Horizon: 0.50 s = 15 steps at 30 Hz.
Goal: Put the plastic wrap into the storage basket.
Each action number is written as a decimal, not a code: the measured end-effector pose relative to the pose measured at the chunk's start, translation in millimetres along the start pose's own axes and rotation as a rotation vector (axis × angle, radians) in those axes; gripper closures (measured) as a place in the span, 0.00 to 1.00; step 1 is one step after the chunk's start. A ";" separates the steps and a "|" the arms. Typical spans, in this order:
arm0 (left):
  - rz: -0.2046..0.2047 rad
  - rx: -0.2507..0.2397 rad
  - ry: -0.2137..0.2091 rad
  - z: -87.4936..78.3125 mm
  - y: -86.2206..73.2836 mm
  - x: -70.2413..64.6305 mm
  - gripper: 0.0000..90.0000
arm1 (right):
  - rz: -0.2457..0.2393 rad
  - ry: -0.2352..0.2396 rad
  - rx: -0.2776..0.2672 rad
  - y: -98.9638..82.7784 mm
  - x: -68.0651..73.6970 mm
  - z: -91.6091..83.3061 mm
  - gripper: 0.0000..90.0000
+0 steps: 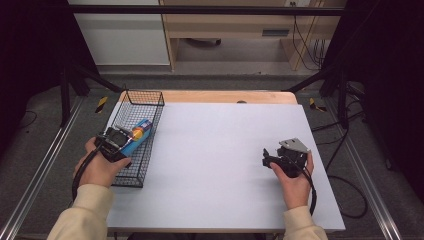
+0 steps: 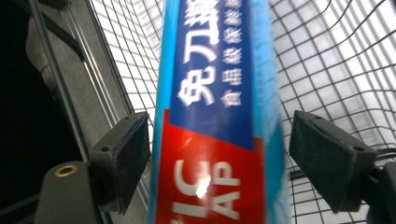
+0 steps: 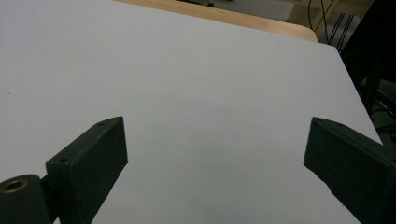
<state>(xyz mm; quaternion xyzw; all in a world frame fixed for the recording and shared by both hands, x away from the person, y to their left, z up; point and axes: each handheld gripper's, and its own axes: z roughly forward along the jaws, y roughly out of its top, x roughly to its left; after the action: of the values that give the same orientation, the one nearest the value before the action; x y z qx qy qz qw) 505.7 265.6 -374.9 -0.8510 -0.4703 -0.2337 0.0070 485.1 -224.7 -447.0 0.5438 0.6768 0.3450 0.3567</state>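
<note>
Both tools are in the person's hands at the near half of the worktop (image 1: pixel 225 165). Over at the left edge, the left tool (image 1: pixel 131 136) reaches into a black wire basket (image 1: pixel 150 95) and straddles a long blue box (image 1: pixel 141 131) with a red panel and white lettering (Chinese characters above, Latin capitals below). In the left gripper view the box (image 2: pixel 215 116) runs up between the two black pads: the left pad (image 2: pixel 133 149) sits just beside or touching its edge, I cannot tell which, while the right pad (image 2: pixel 327 154) stands a little clear of it, so the jaws are parted around the box and not clamped on it. Basket mesh shows behind the box on both sides.

Well apart on the right side of the worktop, the right tool (image 1: pixel 269 157) is held in the right hand (image 1: pixel 292 182), with its grey three-cornered plate on top and a black cable trailing toward the person. Its jaws are spread wide in the right gripper view, with nothing but the pale worktop (image 3: pixel 201 84) between them; the wooden far edge shows beyond.
</note>
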 end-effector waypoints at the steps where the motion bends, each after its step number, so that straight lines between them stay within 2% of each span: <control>1: -0.001 -0.009 0.003 -0.9 -0.5 -0.5 0.22 | -0.001 -0.001 0.000 -0.1 0.0 -0.1 0.07; 6: -0.014 -0.046 0.013 -8.7 -2.5 0.3 0.20 | -0.005 -0.004 -0.004 -0.1 -0.6 -0.4 0.07; 9: -0.032 -0.094 0.032 -16.1 -3.7 1.9 0.16 | -0.002 -0.006 -0.005 -0.2 -1.6 -1.2 0.07; 12: -0.039 -0.168 0.042 -26.6 -4.0 0.2 0.12 | -0.003 -0.013 -0.011 0.0 -3.4 -2.1 0.07; 14: -0.049 -0.228 0.016 -33.4 -3.4 -2.2 0.10 | -0.001 -0.019 -0.010 -0.1 -4.7 -2.5 0.07; 15: -0.052 -0.243 0.005 -35.7 -3.1 -2.9 0.10 | -0.003 -0.020 -0.009 -0.4 -5.4 -2.6 0.07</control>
<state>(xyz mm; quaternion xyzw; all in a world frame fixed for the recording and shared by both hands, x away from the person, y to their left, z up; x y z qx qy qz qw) 487.9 256.8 -344.9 -0.8325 -0.4605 -0.2910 -0.1009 483.5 -230.3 -445.4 0.5445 0.6724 0.3421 0.3666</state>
